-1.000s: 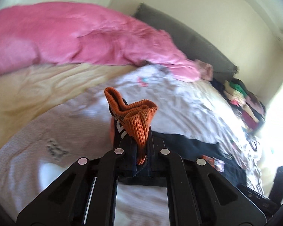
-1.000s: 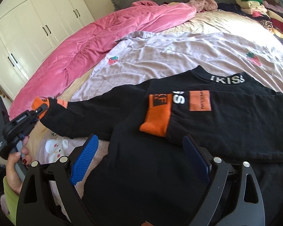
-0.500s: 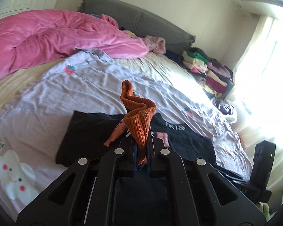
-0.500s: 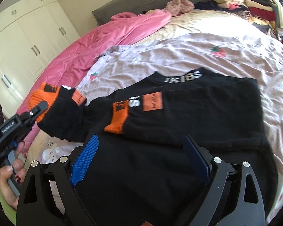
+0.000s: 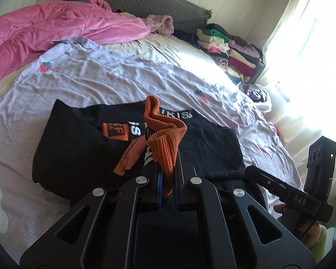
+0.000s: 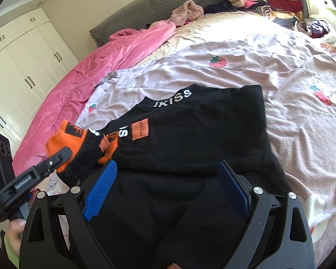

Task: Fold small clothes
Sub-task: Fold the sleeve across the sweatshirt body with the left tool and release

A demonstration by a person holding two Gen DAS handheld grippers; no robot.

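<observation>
The left gripper (image 5: 168, 179) is clamped on the orange cuff (image 5: 165, 143) of the black sweater (image 6: 190, 139). In the left wrist view the cuff bunches up out of the closed jaws at frame centre, with an orange label hanging just left of it. In the right wrist view the same gripper (image 6: 60, 154) shows at the left edge, holding the cuff (image 6: 65, 139) and sleeve above the sweater's left side.

The right gripper (image 6: 165, 190) stands wide open, with nothing between its blue pads (image 6: 100, 190). It sits at lower centre of its own view, over the sweater's lower part. In the left wrist view its body (image 5: 286, 192) appears at lower right, beside the sweater's hem; its jaws cannot be seen there.

The sweater lies flat on a lilac sheet (image 6: 280, 71) printed with strawberries, at centre of both views. Its collar, lettered in white, points toward the top of the frame. The other sleeve is folded across the chest, its orange cuff near the white lettering.

A pink blanket (image 5: 56, 29) lies at upper left in the left wrist view. A grey headboard (image 5: 145, 2) runs along the top. A stack of folded clothes (image 5: 230, 49) sits at upper right on the bed.
</observation>
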